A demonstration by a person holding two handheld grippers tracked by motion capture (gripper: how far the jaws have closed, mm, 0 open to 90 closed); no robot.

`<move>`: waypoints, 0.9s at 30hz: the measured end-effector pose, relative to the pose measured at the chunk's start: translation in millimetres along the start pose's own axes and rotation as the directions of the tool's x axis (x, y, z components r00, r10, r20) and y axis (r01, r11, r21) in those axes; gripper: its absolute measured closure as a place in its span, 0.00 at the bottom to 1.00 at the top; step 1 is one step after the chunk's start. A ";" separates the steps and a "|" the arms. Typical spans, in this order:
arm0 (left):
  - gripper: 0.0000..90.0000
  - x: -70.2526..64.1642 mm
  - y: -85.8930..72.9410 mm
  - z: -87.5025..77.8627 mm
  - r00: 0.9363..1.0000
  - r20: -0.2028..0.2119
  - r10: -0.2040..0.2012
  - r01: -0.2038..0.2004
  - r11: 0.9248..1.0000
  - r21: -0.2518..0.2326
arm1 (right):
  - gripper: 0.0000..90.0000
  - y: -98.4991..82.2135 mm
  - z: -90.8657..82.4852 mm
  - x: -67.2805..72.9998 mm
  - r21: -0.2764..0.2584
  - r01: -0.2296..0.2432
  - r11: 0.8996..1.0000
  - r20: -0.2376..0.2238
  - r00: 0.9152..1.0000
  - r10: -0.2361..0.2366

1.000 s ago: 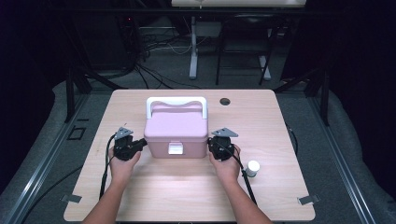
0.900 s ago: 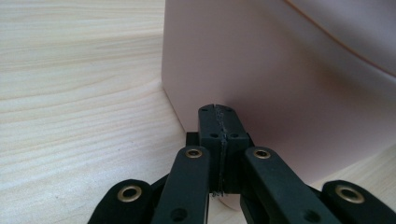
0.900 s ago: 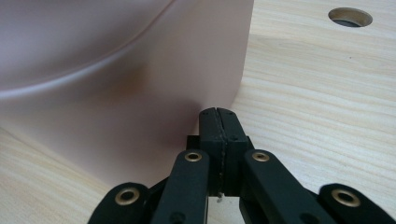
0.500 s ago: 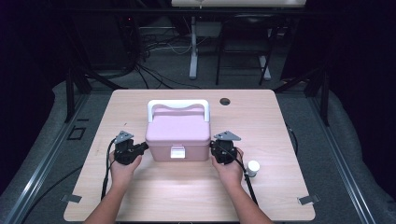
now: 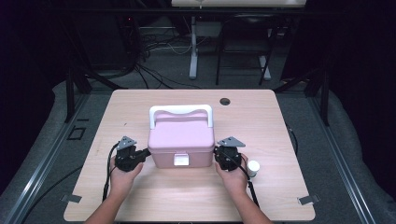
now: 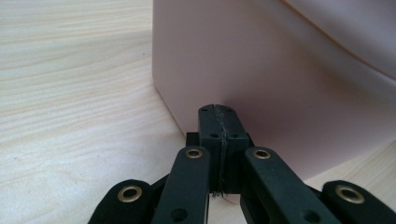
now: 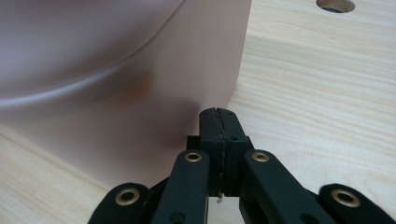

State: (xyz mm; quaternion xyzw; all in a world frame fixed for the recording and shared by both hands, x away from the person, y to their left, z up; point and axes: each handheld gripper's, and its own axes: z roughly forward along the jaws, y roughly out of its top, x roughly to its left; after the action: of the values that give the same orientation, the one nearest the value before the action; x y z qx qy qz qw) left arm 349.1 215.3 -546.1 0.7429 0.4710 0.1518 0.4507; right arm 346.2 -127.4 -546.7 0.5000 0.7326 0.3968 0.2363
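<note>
A pink lidded box (image 5: 181, 140) with a white handle (image 5: 180, 111) and a white front latch (image 5: 181, 160) stands on the wooden table (image 5: 261, 121). My left gripper (image 5: 145, 153) is shut, its tips against the box's left side wall (image 6: 261, 70). My right gripper (image 5: 216, 154) is shut too, tips pressed to the box's right side wall (image 7: 116, 93). In both gripper views the black jaws meet with nothing between them: left gripper (image 6: 217, 112), right gripper (image 7: 217, 115).
A small white bottle (image 5: 253, 168) stands just right of my right hand. A round cable hole (image 5: 224, 101) sits in the table's far edge (image 7: 335, 4). Black cables trail from both grippers toward the table's near edge.
The box has slid toward the near side of the table, with both shut grippers moving along at its sides.
</note>
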 end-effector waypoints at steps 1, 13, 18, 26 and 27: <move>1.00 -0.8 -0.6 -0.8 1.000 0.001 0.002 -0.002 1.000 0.002 | 1.00 -1.0 -1.7 0.3 0.003 0.006 1.000 0.002 1.000 -0.006; 1.00 -12.5 -11.5 -15.8 0.999 0.025 0.023 -0.024 0.999 0.024 | 1.00 -14.4 -23.7 6.7 0.017 0.060 0.998 -0.020 0.998 -0.060; 1.00 -18.7 -17.6 -24.2 0.999 0.043 0.033 -0.035 0.999 0.035 | 1.00 -20.2 -31.8 8.0 0.018 0.066 0.998 -0.029 0.997 -0.066; 1.00 -23.7 -23.8 -31.6 0.997 0.059 0.040 -0.043 0.998 0.038 | 1.00 -26.5 -41.1 11.2 0.022 0.068 0.997 -0.040 0.997 -0.067; 1.00 -24.5 -24.6 -32.5 0.997 0.061 0.037 -0.039 0.998 0.039 | 1.00 -27.1 -42.1 11.5 0.021 0.073 0.997 -0.040 0.997 -0.072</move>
State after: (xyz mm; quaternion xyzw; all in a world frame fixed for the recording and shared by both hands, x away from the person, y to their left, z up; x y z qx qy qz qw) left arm 301.6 215.6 -543.4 0.7649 0.4460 0.1285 0.4466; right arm 295.7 -136.4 -544.1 0.4681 0.7591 0.3894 0.2305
